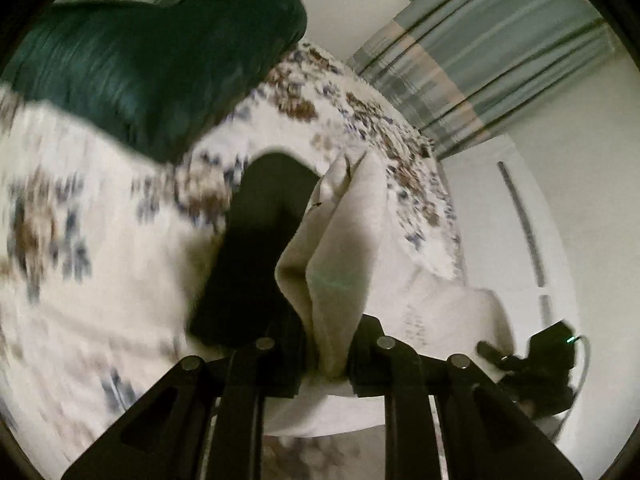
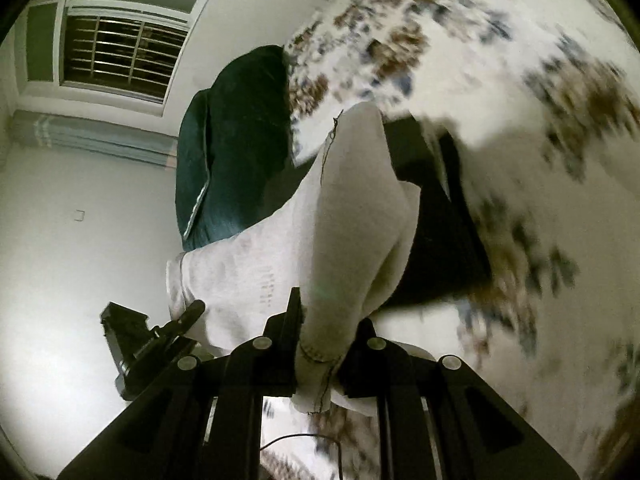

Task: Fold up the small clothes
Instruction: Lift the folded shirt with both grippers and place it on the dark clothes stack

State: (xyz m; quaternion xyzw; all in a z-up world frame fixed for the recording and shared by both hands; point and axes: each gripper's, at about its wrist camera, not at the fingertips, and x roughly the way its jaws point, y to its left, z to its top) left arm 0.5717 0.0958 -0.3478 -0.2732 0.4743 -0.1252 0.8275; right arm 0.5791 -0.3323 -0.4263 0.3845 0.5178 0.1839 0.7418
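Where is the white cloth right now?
The white cloth is clamped by both the left hand-held gripper and right hand-held gripper, lifted over the floral bedspread, beside a black garment.

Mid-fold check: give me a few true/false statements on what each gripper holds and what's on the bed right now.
1. The left gripper is shut on the white garment. True.
2. The right gripper is open and holds nothing. False: it is shut on the same white garment.
3. A dark green pillow lies on the floral bedspread. True.
4. The garment lies flat on the bed. False: it is lifted, hanging in folds between the two grippers.
5. A black item lies on the bedspread beside the garment. True.
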